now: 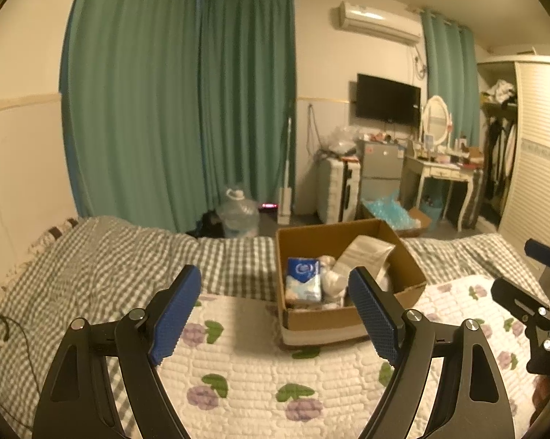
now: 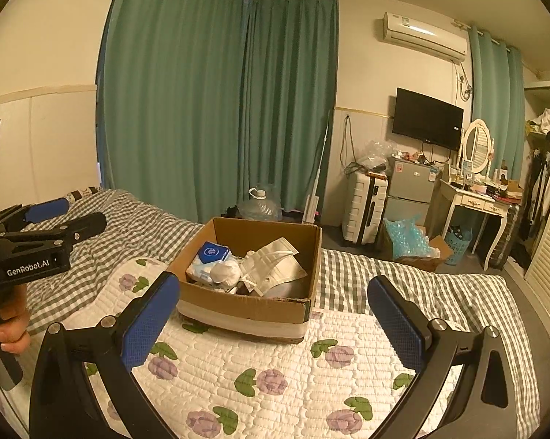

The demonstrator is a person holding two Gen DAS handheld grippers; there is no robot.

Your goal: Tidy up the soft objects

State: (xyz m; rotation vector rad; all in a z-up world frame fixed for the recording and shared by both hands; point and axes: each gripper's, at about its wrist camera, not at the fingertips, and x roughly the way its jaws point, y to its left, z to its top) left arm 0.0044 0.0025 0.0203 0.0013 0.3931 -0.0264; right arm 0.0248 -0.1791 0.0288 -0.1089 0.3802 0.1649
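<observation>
Your left hand-held gripper (image 1: 275,311) hangs over the flowered quilt (image 1: 245,376) on the bed (image 1: 103,256), its blue pads (image 1: 176,309) spread wide apart with nothing between them. Your right hand-held gripper (image 2: 275,320) hovers the same way, pads parted and empty, above the quilt's near half.

The cardboard box (image 2: 245,314) sits on the bed where the quilt's far edge meets the checked bedspread (image 2: 403,278), toward the foot edge of the bed. Inside it, the blue-and-white tissue pack (image 2: 209,259) lies against the left wall, a white soft bundle (image 2: 226,272) is touching it on the right, and pale flat pouches (image 2: 275,267) lean across the middle and right of the box.

In the right wrist view your left hand (image 2: 7,325) grips its handle at the left edge.
</observation>
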